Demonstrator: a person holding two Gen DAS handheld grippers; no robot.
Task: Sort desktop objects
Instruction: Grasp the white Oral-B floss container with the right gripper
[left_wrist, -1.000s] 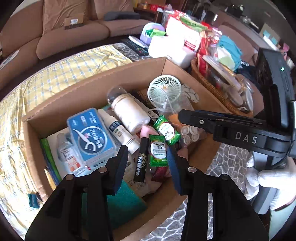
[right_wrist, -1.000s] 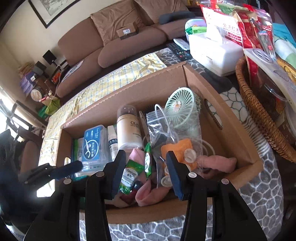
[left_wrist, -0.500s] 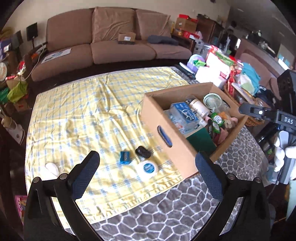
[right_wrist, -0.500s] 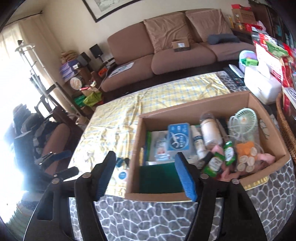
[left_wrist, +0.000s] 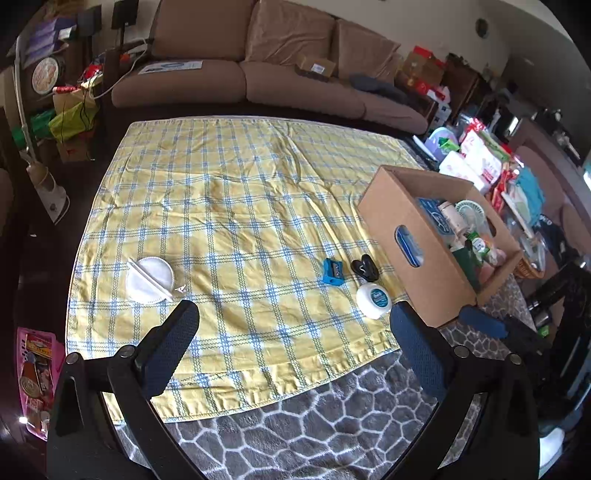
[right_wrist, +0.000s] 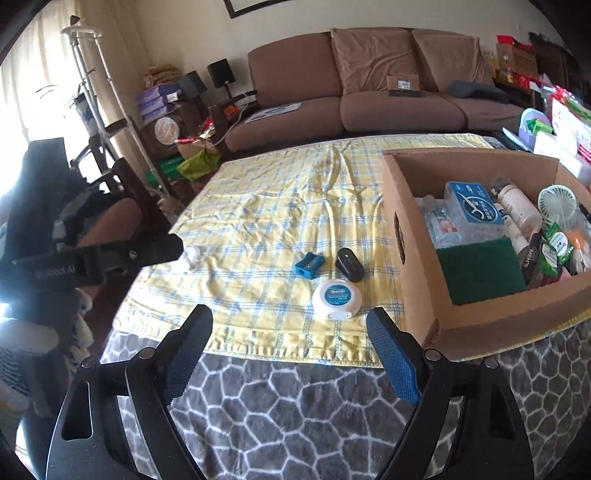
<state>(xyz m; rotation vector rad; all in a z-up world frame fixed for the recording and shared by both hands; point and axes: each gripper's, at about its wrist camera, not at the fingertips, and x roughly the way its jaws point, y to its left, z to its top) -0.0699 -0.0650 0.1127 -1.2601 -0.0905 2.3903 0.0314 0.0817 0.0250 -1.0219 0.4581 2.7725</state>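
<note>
1. Left wrist view: the left gripper (left_wrist: 293, 345) sits at the bottom of the frame with its jaws wide apart and nothing between them, above the near edge of the yellow checked cloth (left_wrist: 240, 206) on the desk. Just right of centre lie a blue sharpener (left_wrist: 332, 271), a black oval object (left_wrist: 365, 268) and a white floss case (left_wrist: 373, 300), close together beside the cardboard box (left_wrist: 417, 258) at right. A white round pad (left_wrist: 149, 275) with a stick across it lies apart at left.

2. Right wrist view: the right gripper (right_wrist: 290, 350) is also spread and empty at the bottom; the floss case (right_wrist: 336, 294) lies just above its gap, the sharpener (right_wrist: 309, 265) and black object (right_wrist: 349, 264) beyond. The box (right_wrist: 480, 325), already crowded, fills the right.

3. Judgement: the floss case seems the natural next pick. Descend straight over it, straddle its widest span, avoid pinching cloth folds, and keep clear of the box wall.
</note>
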